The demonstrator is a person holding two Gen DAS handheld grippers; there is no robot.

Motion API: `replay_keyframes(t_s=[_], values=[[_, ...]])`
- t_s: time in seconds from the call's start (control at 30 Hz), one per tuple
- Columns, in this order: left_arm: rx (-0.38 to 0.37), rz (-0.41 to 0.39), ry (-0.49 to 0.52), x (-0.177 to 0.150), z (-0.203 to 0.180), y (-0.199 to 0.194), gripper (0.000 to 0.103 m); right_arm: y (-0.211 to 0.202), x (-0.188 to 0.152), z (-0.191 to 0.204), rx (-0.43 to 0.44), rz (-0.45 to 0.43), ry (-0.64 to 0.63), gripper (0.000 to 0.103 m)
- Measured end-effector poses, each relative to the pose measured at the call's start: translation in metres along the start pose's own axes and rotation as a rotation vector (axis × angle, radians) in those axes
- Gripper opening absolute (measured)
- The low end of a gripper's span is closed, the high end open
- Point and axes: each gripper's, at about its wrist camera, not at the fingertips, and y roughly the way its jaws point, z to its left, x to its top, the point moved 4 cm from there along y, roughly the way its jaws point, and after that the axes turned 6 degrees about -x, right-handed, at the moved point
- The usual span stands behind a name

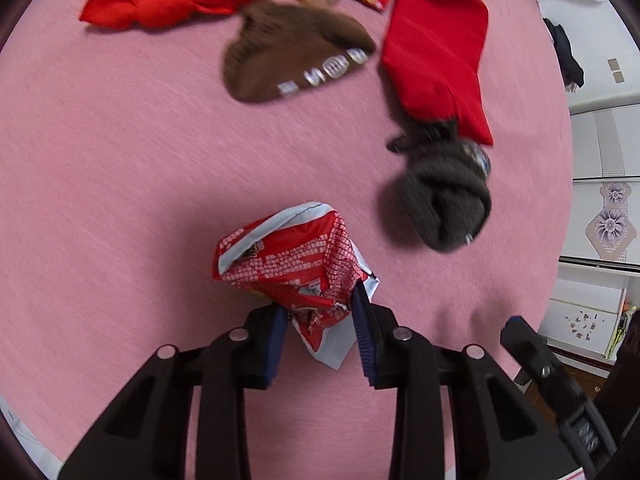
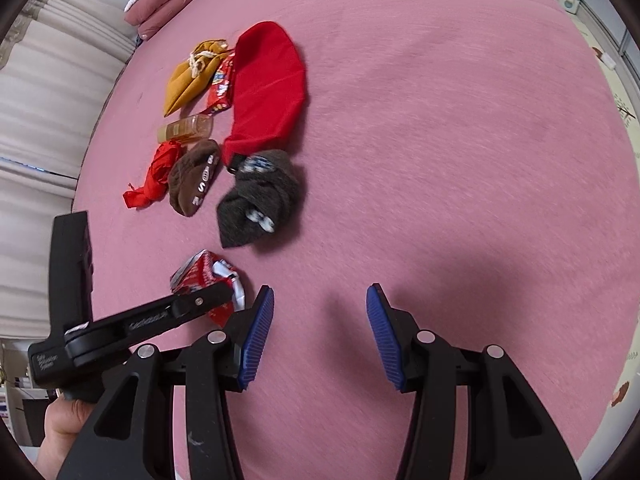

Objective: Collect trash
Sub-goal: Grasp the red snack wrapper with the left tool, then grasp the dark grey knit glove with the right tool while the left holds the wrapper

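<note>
Red-and-white crumpled wrapper [image 1: 292, 264] sits low centre in left wrist frame, wedged between blue pads of left claw [image 1: 320, 320], pads pressing its lower end: claw clenched on wrapper. Pink bed cover [image 1: 120, 160] beneath. In right wrist frame same wrapper lies lower left, just beside left pad of right claw [image 2: 320, 328], outside its gap. Right claw spread, nothing between pads. Grey knit bundle [image 1: 444, 200], brown hat [image 1: 296, 52], red cloth [image 1: 436, 52] farther up frame.
</note>
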Motion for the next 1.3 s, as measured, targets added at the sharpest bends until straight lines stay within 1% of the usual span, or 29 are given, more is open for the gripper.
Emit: replay_keyframes(t_s=[0.2,0.3,0.37,0.43,0.53,0.6,0.63,0.67,0.7,0.83,0.97,1.13,1.3], values=[[-0.007,-0.015,-0.013,0.017,0.026,-0.013,0.031,0.021,0.026,0.028,0.021,0.001,-0.006,0.049],[-0.01,-0.026,-0.008,0.025,0.03,-0.017,0.031,0.033,0.04,0.035,0.037,0.008,0.02,0.053],[-0.014,-0.025,-0.002,0.029,0.034,-0.02,0.031,0.043,0.047,0.039,0.031,0.02,0.028,0.054],[-0.015,-0.021,0.006,0.026,0.034,-0.019,0.031,0.052,0.05,0.042,0.012,0.041,0.035,0.054],[-0.011,-0.013,0.018,0.027,0.039,-0.02,0.031,0.063,0.05,0.046,0.011,0.061,0.046,0.053],[-0.015,-0.004,0.021,0.025,0.035,-0.017,0.031,0.065,0.047,0.05,0.002,0.065,0.019,0.037],[-0.014,-0.001,0.024,0.023,0.024,-0.008,0.031,0.065,0.045,0.051,-0.006,0.065,0.007,0.036],[-0.012,0.004,0.029,0.024,0.021,-0.005,0.031,0.064,0.042,0.051,-0.01,0.061,-0.003,0.03],[-0.01,0.009,0.033,0.022,0.019,-0.003,0.031,0.062,0.04,0.05,-0.005,0.058,-0.003,0.028],[-0.005,0.019,0.04,0.008,0.009,0.001,0.031,0.052,0.026,0.039,0.011,0.053,0.032,0.027],[0.003,0.043,0.068,-0.015,-0.003,0.005,0.031,0.036,0.009,0.023,0.02,0.048,0.069,0.027],[0.006,0.075,0.113,-0.046,-0.023,0.009,0.031,0.013,-0.019,0.004,0.006,0.036,0.068,0.027],[0.009,0.107,0.184,-0.082,-0.053,0.014,0.031,-0.015,-0.052,-0.018,-0.011,0.018,0.063,0.027]])
